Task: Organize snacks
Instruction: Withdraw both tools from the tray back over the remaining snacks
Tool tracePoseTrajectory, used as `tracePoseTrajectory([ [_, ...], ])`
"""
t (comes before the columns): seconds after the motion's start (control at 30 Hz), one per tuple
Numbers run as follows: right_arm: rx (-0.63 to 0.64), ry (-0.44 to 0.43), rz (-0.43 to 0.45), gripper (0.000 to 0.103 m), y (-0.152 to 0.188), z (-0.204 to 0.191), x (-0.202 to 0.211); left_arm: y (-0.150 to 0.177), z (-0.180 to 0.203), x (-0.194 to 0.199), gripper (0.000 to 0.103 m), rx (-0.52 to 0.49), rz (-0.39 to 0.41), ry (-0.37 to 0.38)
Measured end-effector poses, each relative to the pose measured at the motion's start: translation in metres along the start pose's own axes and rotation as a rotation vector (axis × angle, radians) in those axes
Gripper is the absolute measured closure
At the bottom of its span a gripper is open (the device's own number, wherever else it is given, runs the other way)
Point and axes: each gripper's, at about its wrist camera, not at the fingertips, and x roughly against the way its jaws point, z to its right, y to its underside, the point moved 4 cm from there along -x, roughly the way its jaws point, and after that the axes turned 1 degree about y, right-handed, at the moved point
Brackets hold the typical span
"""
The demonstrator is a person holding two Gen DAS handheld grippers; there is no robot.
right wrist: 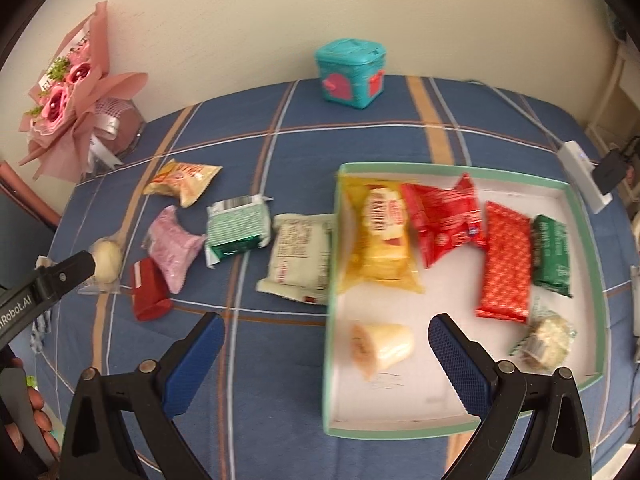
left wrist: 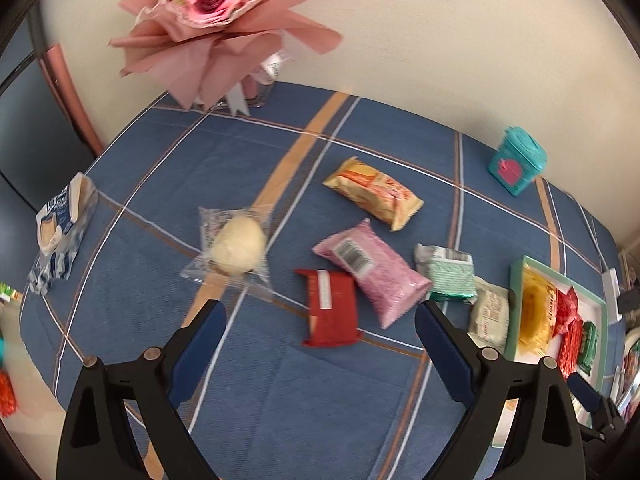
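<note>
**Snack sorting: tray part-filled, both grippers empty**

Blue plaid cloth (right wrist: 280, 420) covered the table, which stood against a cream wall. At the far left corner stood a pink bouquet (left wrist: 216, 12); a teal box (right wrist: 352, 74) sat at the back edge by the wall.

On the right of the table lay a shallow tray (right wrist: 452, 426) with a green rim and white floor. Inside it were a yellow packet (right wrist: 380, 236), a crumpled red packet (right wrist: 444, 216), a red patterned bar (right wrist: 504, 264), a green packet (right wrist: 554, 256), a small round wrapped snack (right wrist: 548, 344) and a pale roll (right wrist: 380, 346).

Loose snacks lay on the cloth left of the tray: a cream packet (right wrist: 300, 260) touching the tray wall, a green-and-white packet (left wrist: 446, 274), a pink packet (left wrist: 372, 272), a dark red packet (left wrist: 330, 308), an orange-yellow packet (left wrist: 374, 192) and a clear-wrapped white bun (left wrist: 238, 246). A blue-and-white bag (left wrist: 60, 228) lay well apart at the left edge.

The left gripper (left wrist: 320, 332) stood wide open, holding nothing, above the dark red packet. The right gripper (right wrist: 326, 348) was likewise spread wide and empty, straddling the tray's left wall near the pale roll.
</note>
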Motion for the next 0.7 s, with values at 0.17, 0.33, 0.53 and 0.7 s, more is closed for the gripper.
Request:
tracePoseTrajectory([
  [0.17, 0.036, -0.004, -0.008, 0.000, 0.001, -0.019, -0.010, -0.002, -0.018, -0.005, 0.008, 0.041, -0.007, -0.001],
  [0.33, 0.090, -0.020, -0.004, 0.000, 0.001, -0.042, -0.020, -0.004, -0.037, -0.012, 0.007, 0.083, -0.022, -0.006],
  [0.53, 0.149, -0.048, 0.012, 0.000, -0.001, -0.067, -0.023, -0.010, -0.066, -0.017, 0.008, 0.147, -0.030, 0.000],
  [0.7, 0.175, -0.062, 0.010, 0.000, -0.006, -0.082, -0.027, -0.017, -0.082, -0.024, 0.008, 0.165, -0.037, -0.014],
])
